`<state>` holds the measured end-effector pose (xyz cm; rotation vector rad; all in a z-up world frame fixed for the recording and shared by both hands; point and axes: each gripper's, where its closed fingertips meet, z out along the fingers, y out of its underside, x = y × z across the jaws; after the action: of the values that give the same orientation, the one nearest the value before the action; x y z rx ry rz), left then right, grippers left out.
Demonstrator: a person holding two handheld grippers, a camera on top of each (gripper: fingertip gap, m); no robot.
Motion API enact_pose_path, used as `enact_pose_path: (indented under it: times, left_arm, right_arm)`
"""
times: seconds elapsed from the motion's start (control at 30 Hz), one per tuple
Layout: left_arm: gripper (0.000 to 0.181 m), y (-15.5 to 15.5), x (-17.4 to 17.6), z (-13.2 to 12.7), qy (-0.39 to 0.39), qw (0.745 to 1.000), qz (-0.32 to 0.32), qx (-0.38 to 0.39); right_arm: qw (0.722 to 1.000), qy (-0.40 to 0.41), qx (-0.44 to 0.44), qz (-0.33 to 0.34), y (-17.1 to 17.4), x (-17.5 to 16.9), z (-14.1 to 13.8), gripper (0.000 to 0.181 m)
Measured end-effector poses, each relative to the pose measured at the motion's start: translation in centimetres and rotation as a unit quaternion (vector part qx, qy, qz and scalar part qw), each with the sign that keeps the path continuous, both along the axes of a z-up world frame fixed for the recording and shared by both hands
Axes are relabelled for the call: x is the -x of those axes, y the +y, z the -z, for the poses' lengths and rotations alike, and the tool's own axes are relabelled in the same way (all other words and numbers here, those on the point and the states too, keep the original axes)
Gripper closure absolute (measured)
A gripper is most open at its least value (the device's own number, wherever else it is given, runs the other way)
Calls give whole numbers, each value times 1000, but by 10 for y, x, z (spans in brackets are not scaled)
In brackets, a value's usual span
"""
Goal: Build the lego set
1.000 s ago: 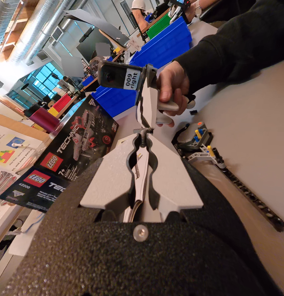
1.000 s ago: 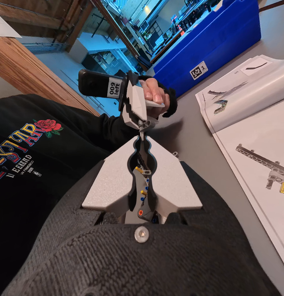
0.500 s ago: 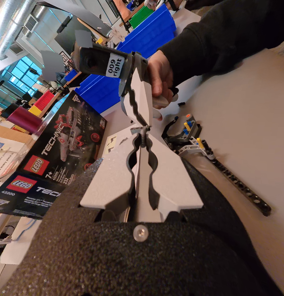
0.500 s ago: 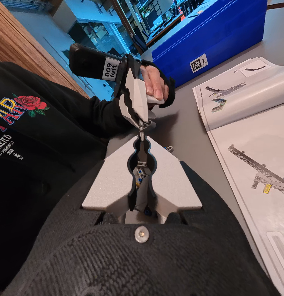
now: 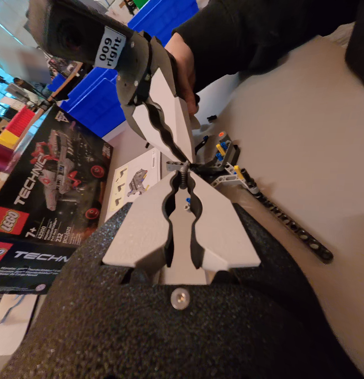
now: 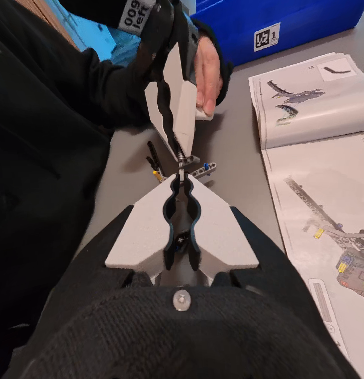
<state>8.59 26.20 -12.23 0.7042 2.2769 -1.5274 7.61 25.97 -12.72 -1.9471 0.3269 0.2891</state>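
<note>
— Now, position of spring piece?
— Pinched tip to tip: left gripper clamped on coil end, right gripper clamped on opposite end, above table.
— Room?
— Open beyond long black beam.

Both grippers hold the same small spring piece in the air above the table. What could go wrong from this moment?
1. The spring piece is pinched only at the very tips of the left gripper and right gripper; a slight twist could let it slip out.
2. If it drops, it may bounce among the partly built model and the long black beam below, or roll away on the table.
</note>
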Motion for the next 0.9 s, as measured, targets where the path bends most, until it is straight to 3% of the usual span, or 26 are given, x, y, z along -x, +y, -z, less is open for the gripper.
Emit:
enact_pose_path:
  times: [0.07, 0.27, 0.6, 0.77, 0.9]
  left_arm:
    - [177, -3, 4, -8, 21, 999, 6, 25]
    - [177, 5, -1, 5, -7, 999, 3, -33]
    - [169, 2, -8, -6, 31, 999, -15, 17]
    - [152, 5, -45, -28, 21, 989, -124, 83]
    - [133, 3, -54, -49, -23, 975, -171, 143]
  right_arm:
    - [1000, 5, 0, 7, 1, -2, 2, 178]
    - [1000, 16, 4, -5, 5, 2, 7, 178]
    - [1000, -10, -5, 12, 5, -3, 0, 178]
    - [997, -22, -28, 69, 1, -22, -9, 178]
    - [972, 45, -175, 153, -3, -46, -47, 178]
